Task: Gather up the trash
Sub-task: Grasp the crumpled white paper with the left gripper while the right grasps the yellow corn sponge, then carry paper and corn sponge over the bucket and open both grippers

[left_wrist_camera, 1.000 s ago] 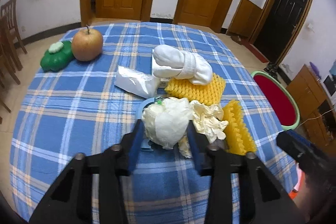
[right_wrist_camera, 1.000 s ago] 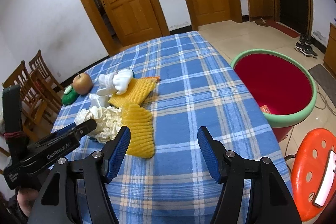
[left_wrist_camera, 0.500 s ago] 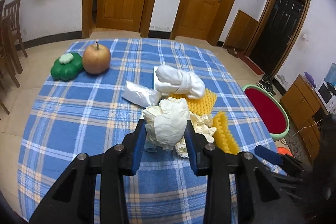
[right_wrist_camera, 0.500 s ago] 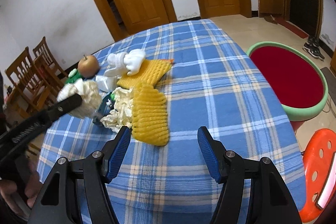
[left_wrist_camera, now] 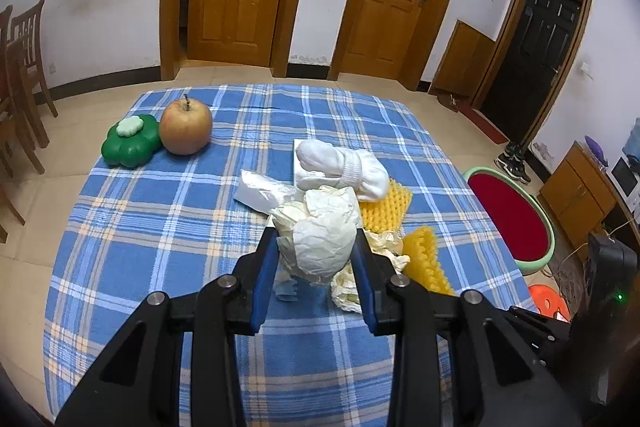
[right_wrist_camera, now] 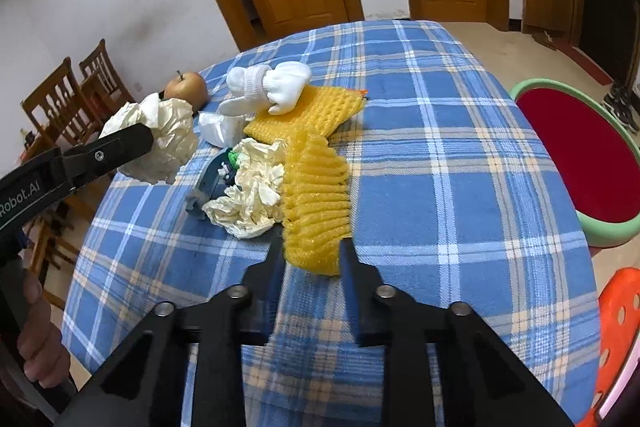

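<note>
Two grippers are busy. On the left, my left gripper (left_wrist_camera: 316, 251) pinches a crumpled paper ball (left_wrist_camera: 324, 243) clear of the checked tablecloth (left_wrist_camera: 160, 227); it looks light and squashy, so a mid-body pinch should do. More crumpled paper (right_wrist_camera: 252, 195) lies on the cloth. To the right, my right gripper (right_wrist_camera: 310, 251) is closing its jaws around the near end of the yellow foam fruit net (right_wrist_camera: 316, 203), which looks springy and weightless. The red bin (right_wrist_camera: 576, 159) waits rightmost.

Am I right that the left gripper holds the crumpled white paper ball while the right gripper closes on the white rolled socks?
Not quite. The left gripper does hold the crumpled white paper ball, but the right wrist view shows the right gripper closing on the yellow foam fruit net, not the white rolled socks.
</note>
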